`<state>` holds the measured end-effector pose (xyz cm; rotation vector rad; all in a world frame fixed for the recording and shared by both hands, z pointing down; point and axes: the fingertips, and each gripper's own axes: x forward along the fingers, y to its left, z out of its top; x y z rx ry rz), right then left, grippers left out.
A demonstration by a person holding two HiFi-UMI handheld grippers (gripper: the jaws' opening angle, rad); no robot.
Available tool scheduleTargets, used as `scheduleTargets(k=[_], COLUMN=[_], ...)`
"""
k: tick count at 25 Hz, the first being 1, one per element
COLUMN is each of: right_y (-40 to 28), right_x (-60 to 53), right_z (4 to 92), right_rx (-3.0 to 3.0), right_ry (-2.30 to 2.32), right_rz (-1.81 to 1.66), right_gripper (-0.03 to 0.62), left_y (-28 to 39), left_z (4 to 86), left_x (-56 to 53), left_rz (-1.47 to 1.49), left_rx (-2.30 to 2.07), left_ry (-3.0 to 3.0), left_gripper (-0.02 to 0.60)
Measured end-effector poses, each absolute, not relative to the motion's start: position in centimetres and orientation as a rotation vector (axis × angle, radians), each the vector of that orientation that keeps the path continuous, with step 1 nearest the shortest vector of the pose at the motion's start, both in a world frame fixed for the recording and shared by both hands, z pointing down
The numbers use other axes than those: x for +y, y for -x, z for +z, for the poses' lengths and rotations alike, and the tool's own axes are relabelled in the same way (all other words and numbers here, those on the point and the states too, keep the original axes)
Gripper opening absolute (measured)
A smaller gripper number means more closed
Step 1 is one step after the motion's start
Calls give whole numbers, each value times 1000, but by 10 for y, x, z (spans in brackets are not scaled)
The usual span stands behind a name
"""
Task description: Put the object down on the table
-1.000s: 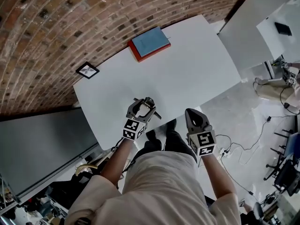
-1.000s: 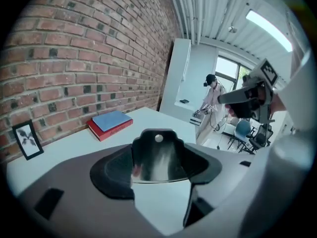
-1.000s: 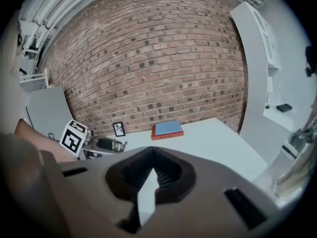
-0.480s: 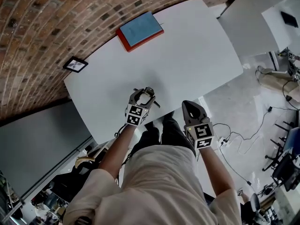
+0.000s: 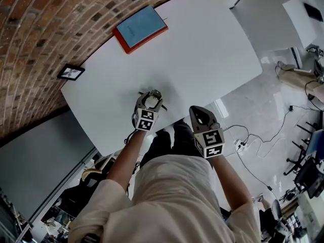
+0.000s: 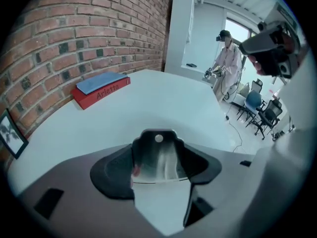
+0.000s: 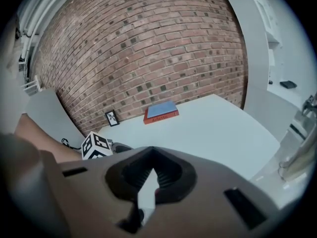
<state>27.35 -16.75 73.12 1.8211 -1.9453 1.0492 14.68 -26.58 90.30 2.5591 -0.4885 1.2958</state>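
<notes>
My left gripper (image 5: 150,99) hangs low over the near part of the white table (image 5: 202,59), shut on a shiny metal object (image 6: 158,155). The object has a notched top with a small hole, and it fills the space between the black pads (image 6: 113,171). In the head view thin ends of it stick out on both sides of the jaws. My right gripper (image 5: 198,114) is off the table's near edge, to the right of the left one. Its jaws meet at the tips with nothing between them, as the right gripper view (image 7: 150,155) also shows.
A red book with a blue cover (image 5: 139,28) lies at the table's far side by the brick wall. A small framed picture (image 5: 71,73) leans at the far left. A second white table (image 5: 273,14) stands to the right, with cables and chairs on the floor beyond. Another person (image 6: 225,58) stands far off.
Both grippers have sunk toward the table, the left one more, and it still holds the metal object. The book and the frame have slid up and left in the head view.
</notes>
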Motion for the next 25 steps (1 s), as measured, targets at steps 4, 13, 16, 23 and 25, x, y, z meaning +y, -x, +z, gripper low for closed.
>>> scheduleTargets(k=[4, 13, 16, 23, 25], right_y=[-277, -282, -284, -287, -284], right_x=[-172, -177, -175, -176, -177], right_z=[737, 743, 744, 735, 730], right_rx=[-1938, -1943, -1948, -1987, -2012], right_ry=[-1812, -1792, -1788, -1759, -1742], right_rz=[1074, 1074, 1083, 1052, 1042], right_gripper=[2, 2, 2, 2, 2], left_y=[-154, -157, -162, -168, -165], left_z=[912, 933, 933, 912, 898], left_x=[-267, -267, -267, -263, -264], left_rz=[1351, 1448, 1432, 1395, 1385], left_rx=[-459, -443, -446, -467, -485], left_ry=[-2550, -2494, -2483, -2475, -2489], left_gripper=[276, 280, 309, 350, 350])
